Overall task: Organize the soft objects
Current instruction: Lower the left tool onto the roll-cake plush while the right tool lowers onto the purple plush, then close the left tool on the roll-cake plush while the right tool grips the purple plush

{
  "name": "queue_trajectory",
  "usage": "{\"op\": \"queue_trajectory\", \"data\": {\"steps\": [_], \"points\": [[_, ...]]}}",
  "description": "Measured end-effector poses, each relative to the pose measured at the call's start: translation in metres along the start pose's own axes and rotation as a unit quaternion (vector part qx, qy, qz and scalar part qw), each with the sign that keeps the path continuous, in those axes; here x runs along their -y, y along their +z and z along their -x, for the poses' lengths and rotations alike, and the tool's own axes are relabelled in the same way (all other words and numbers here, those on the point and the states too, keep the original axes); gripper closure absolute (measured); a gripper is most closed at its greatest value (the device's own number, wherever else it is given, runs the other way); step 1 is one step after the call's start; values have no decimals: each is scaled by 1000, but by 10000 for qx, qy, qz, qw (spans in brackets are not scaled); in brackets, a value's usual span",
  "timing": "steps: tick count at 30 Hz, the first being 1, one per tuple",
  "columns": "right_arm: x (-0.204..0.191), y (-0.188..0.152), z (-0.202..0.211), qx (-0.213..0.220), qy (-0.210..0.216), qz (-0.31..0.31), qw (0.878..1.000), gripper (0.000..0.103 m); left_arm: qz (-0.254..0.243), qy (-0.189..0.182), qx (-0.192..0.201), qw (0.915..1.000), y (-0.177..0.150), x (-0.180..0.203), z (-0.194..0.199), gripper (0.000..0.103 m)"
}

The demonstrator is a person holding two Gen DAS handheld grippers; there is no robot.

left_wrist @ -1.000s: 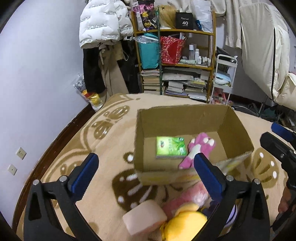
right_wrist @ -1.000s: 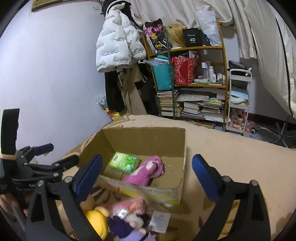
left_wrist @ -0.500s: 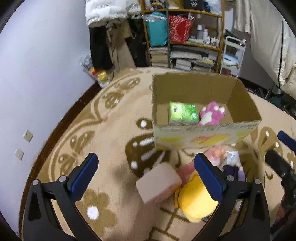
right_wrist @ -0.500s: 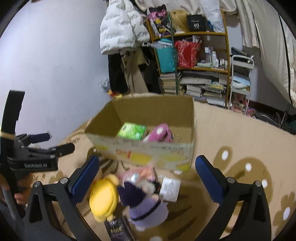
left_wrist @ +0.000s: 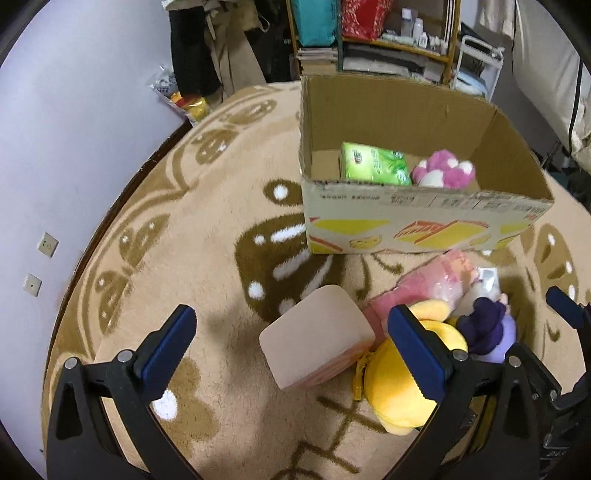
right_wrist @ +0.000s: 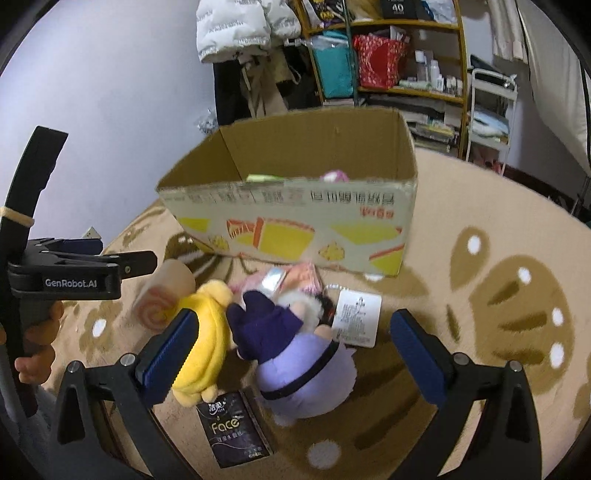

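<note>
Soft toys [right_wrist: 295, 354] nearer both wide-set jaws.

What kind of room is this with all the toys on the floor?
Probably a lived-in bedroom or storage room at home: a white puffer jacket hangs up, a cluttered wooden shelf holds books and bags, and a patterned beige rug covers the floor.

Box [left_wrist: 413, 225] brown w/ yellow-orange print; rug [left_wrist: 207, 229] beige w/ brown motifs; plush [right_wrist: 299, 365] purple; duck [left_wrist: 399, 384] yellow.

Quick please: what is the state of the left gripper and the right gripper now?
Left gripper: open, holding nothing, above the pink roll cushion.
Right gripper: open, holding nothing, above the purple plush doll.
</note>
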State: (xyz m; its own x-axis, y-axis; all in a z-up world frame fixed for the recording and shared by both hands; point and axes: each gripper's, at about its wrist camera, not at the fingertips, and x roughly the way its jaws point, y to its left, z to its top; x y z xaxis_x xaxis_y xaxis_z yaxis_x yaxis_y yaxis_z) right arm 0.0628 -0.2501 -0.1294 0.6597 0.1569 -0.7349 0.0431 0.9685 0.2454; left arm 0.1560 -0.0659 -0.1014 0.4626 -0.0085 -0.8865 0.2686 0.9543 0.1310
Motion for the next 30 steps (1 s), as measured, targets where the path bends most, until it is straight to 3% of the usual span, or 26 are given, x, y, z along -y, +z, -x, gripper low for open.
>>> {"op": "queue_trajectory", "data": {"steps": [3,14,23,25,27,28,30], "points": [[1,0,-5,-56,4,-48,10000,0,-61,77,-85,9999,0,4,-8,1],[12,-7,-28,-359,-2,-262,9990,0,201,-175,-664,9974,-4,0,-41,1],[16,-16,-46,-563,62,-332,9978,0,222,-229,-651,9974,-7,1,-53,1],[16,-17,-48,-621,97,-336,9975,0,311,-363,-705,9964,-7,-3,-57,16],[15,-19,-51,-710,94,-276,9970,0,514,-625,-849,9931,-9,-8,-61,22],[15,-20,-53,-730,108,-249,9970,5,592,-655,-889,9921,-9,-9,-62,25],[15,-21,-54,-750,214,-270,9966,31,614,-688,-873,9919,-10,-11,-61,30]]}}
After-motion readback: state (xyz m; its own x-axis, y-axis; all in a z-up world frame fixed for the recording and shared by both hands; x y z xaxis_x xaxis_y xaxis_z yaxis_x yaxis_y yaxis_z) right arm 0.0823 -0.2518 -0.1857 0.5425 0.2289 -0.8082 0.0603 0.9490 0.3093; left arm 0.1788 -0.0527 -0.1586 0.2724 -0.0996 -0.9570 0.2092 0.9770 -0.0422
